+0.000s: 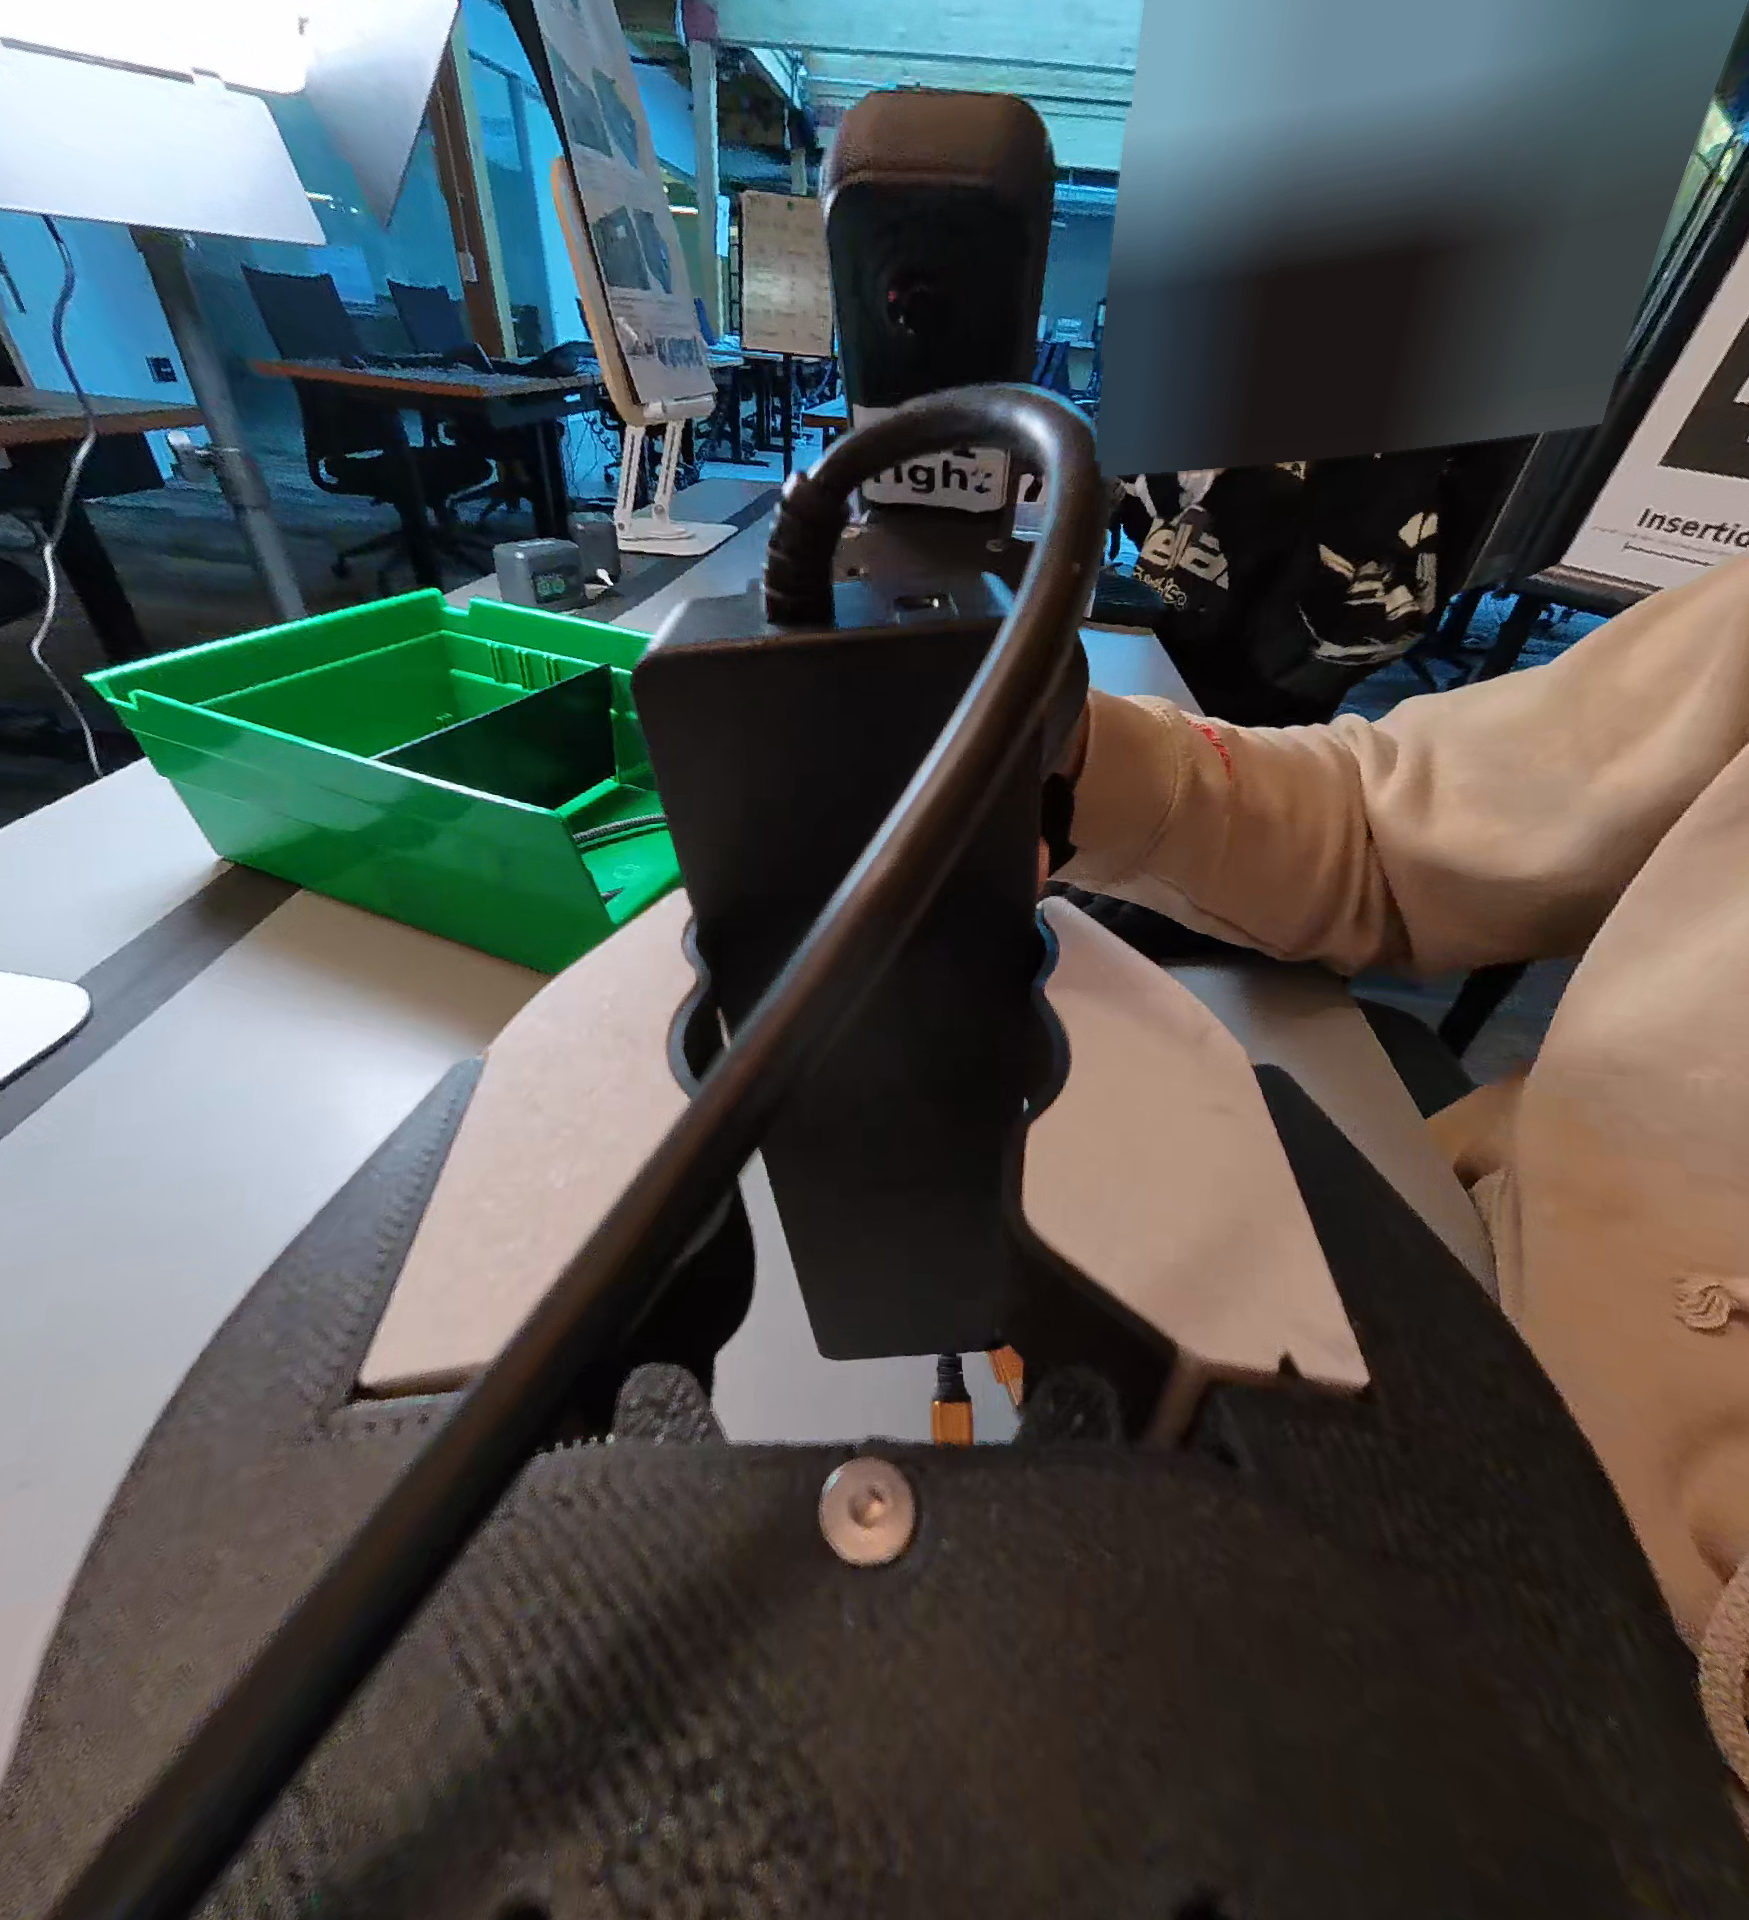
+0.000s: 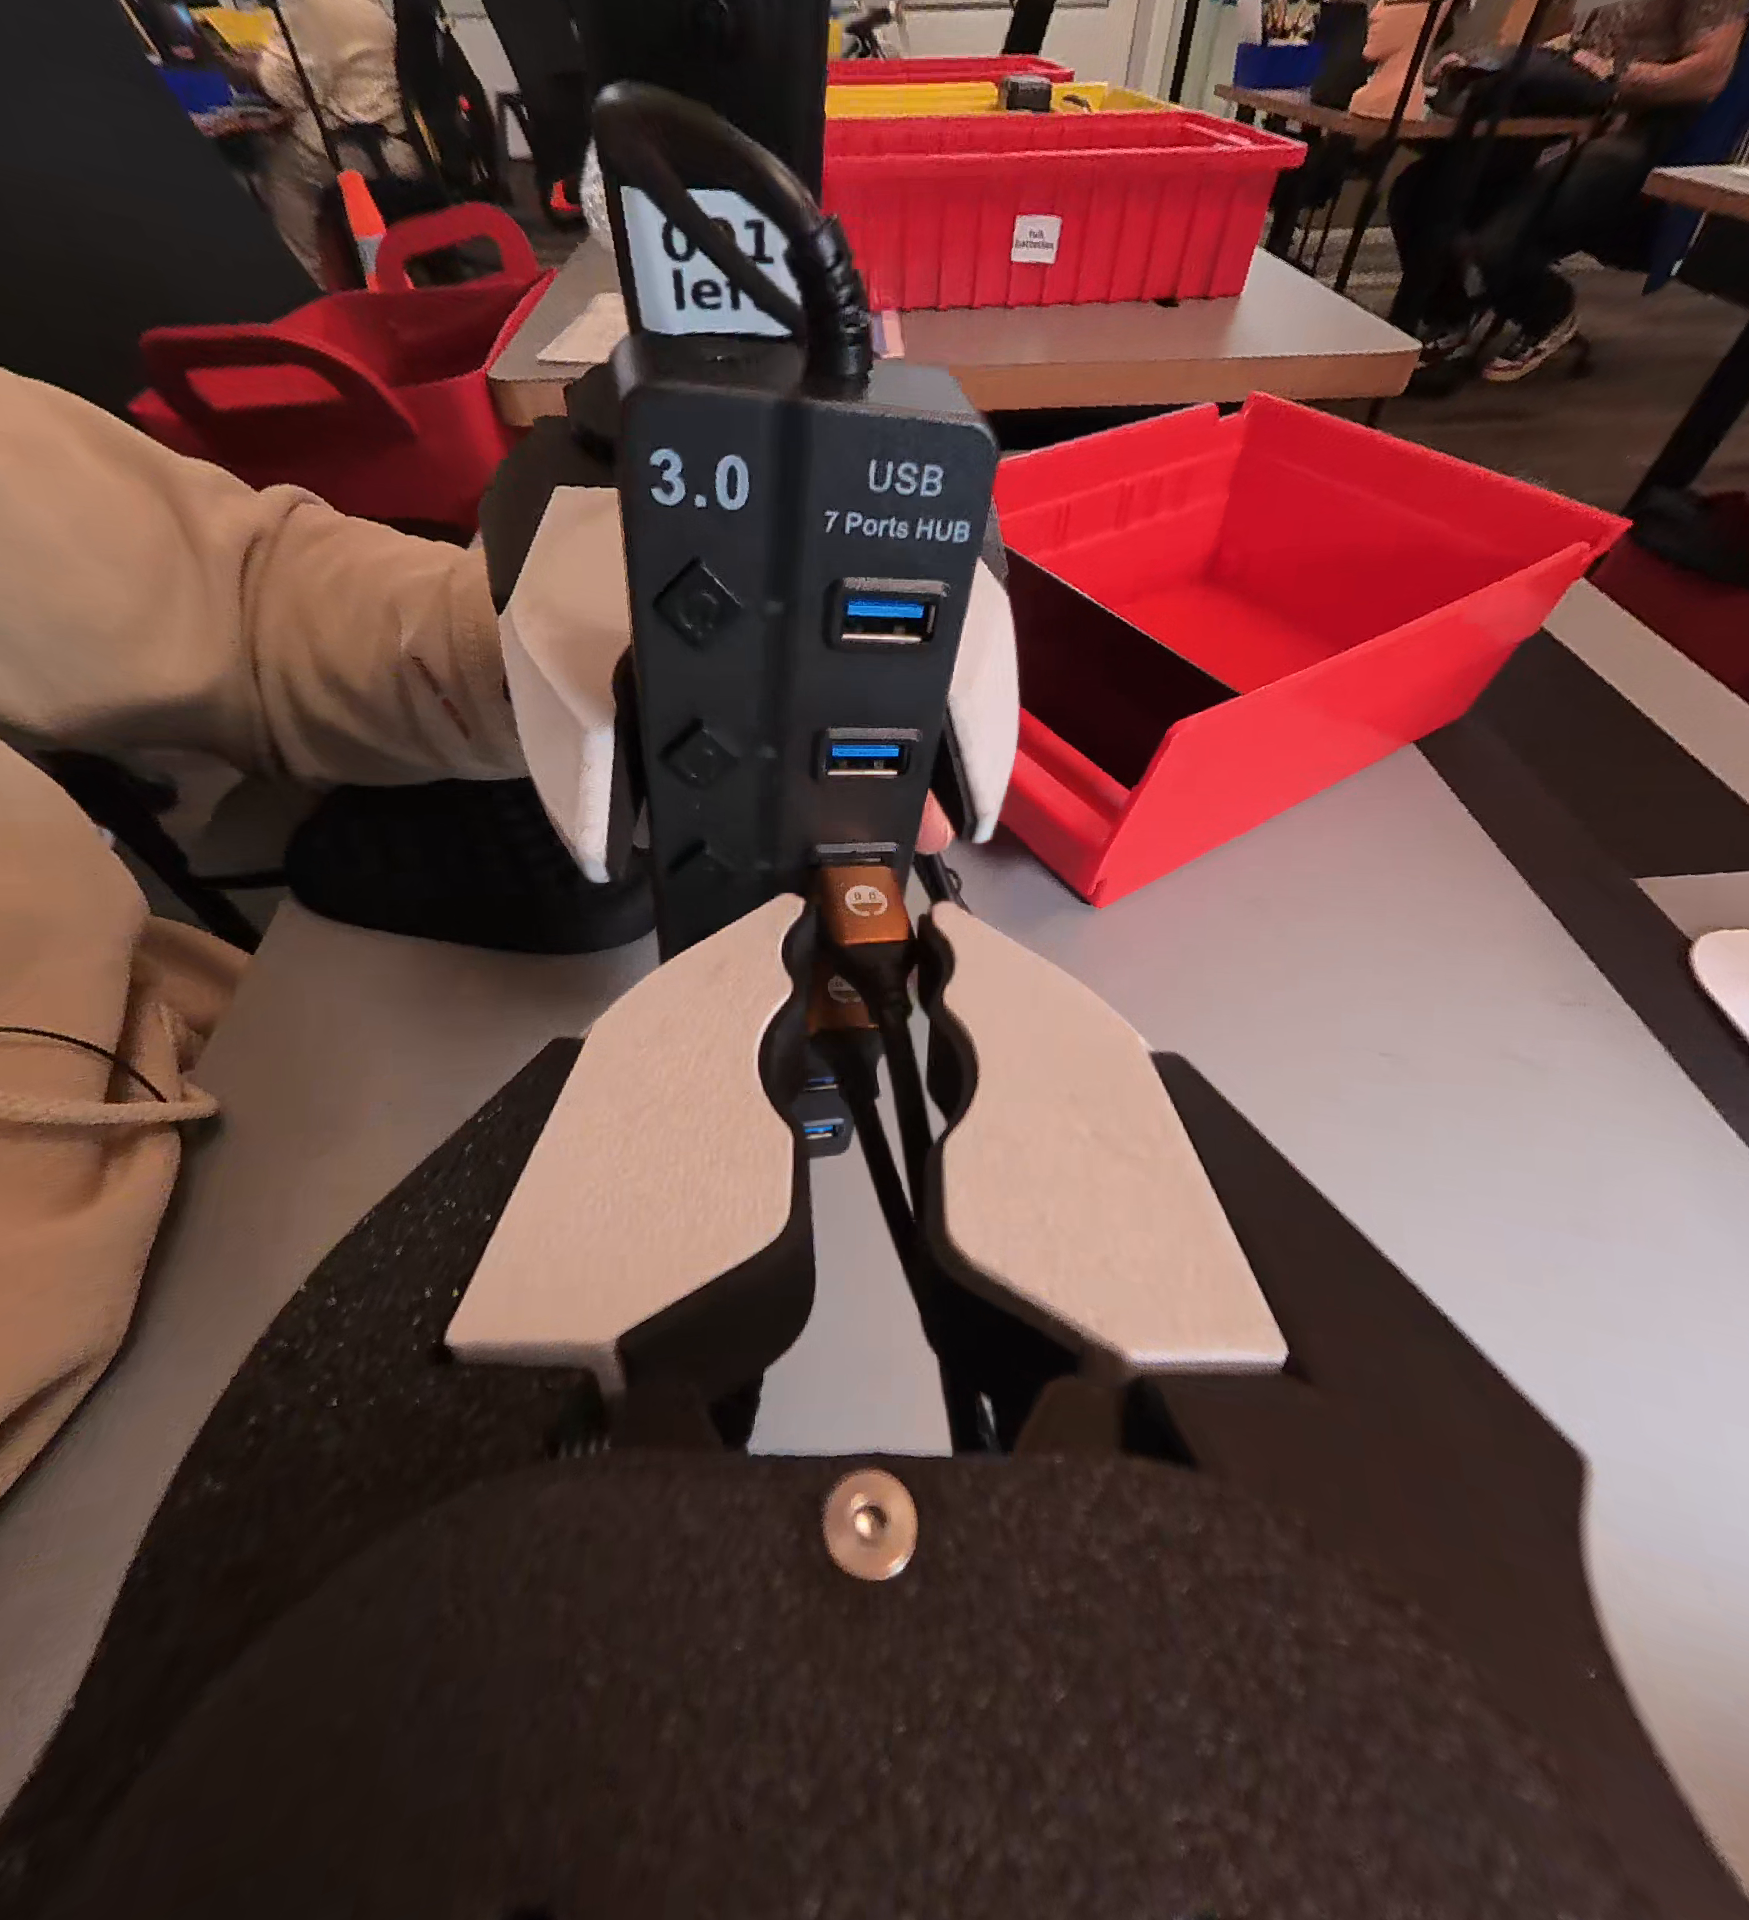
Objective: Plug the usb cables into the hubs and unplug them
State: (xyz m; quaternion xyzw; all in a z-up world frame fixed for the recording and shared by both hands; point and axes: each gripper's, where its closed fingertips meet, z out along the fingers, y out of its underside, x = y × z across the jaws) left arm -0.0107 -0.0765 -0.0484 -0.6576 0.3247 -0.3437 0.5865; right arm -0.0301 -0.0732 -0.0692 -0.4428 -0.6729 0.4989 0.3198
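Note:
A black USB hub (image 2: 797, 623) with blue ports stands upright, held between the white fingers (image 2: 558, 717) of my left gripper. In the left wrist view I see the hub's plain back (image 1: 828, 790), and my left gripper (image 1: 865, 935) is shut on its sides. The hub's own black cable (image 1: 1046, 582) loops over its top and runs down to the lower left. My right gripper (image 2: 862, 935) is shut on an orange USB plug (image 2: 854, 904) that sits at the hub's third port. A second orange plug (image 2: 834, 1003) sits just below it. Both plugs' tails (image 1: 953, 1413) show under the hub.
A green bin (image 1: 382, 790) stands on the grey table (image 1: 174, 1195) behind the hub to the left. A red bin (image 2: 1265, 675) stands to the right. Larger red totes (image 2: 1057, 197) sit on a farther table. The person's beige sleeve (image 2: 174, 582) is close by.

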